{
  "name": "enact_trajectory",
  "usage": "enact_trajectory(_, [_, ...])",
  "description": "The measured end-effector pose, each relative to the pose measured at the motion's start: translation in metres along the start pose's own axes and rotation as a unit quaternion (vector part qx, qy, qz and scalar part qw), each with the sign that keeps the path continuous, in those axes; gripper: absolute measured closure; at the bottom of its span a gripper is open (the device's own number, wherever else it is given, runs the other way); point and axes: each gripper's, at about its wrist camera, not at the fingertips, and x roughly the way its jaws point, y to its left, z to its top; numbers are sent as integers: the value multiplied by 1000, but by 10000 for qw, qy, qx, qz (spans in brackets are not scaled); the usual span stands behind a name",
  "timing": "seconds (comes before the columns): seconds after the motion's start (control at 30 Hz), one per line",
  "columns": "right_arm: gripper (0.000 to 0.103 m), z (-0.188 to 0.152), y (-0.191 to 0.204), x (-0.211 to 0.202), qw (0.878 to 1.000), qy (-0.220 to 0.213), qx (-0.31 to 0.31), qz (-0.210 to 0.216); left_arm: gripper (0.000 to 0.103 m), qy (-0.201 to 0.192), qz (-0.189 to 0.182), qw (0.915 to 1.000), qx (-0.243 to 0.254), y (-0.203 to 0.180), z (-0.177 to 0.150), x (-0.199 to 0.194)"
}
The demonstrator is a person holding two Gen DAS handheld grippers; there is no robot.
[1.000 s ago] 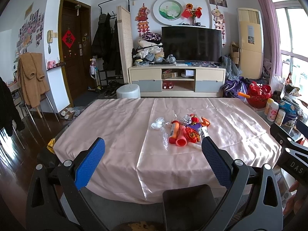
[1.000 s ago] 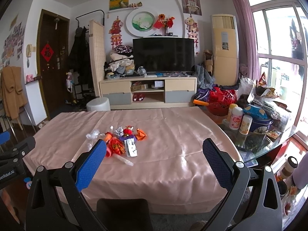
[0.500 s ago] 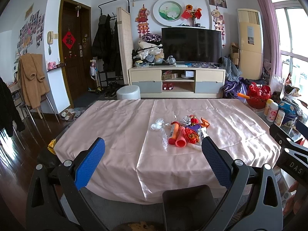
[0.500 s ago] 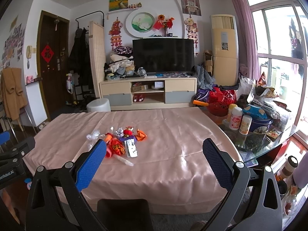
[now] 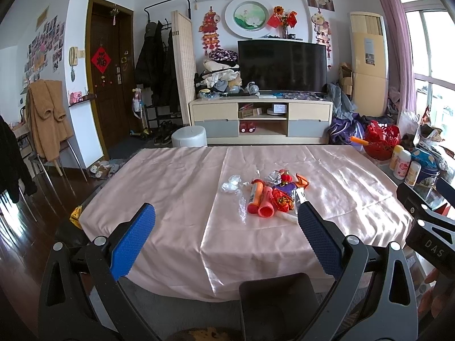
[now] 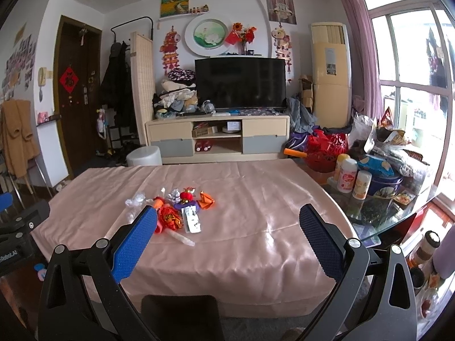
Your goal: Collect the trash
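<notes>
The left gripper is held level, short of the near edge of the table, which is draped in a shiny pale pink cloth; its 2 blue-padded fingers are spread wide with nothing between them, pointing across the table toward the black television on the far wall. The right gripper is posed the same way beside it, fingers equally far apart and empty, also short of the table's near edge; the black body of each gripper shows at the edge of the other's view.

The trash sits in 1 loose heap on the cloth, near the table's middle: an orange plastic tube lying flat, touching a ribbed pink cap-like piece; crumpled red and gold wrappers just beside them; clear crinkled plastic at the heap's left; a folded orange paper at its far right; a silver foil sachet and a clear thin tube on the near side. Neither gripper touches the heap.
</notes>
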Motion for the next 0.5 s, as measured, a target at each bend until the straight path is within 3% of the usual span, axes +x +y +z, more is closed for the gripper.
enact_trajectory(0.13, [3, -1, 2, -1, 9999, -119, -19, -57, 8, -2, 4, 10000, -6, 0, 2, -1])
enact_trajectory(0.27, [3, 1, 2, -4, 9990, -330, 107, 277, 8, 15, 34, 10000, -39, 1, 5, -2])
enact_trajectory(0.37, [3, 1, 5, -5, 9984, -550, -43, 152, 8, 97, 53, 9999, -49, 2, 4, 7])
enact_trajectory(0.5, [3, -4, -2, 10, 9990, -402, 122, 126, 8, 258, 44, 9996, -80, 8, -2, 25])
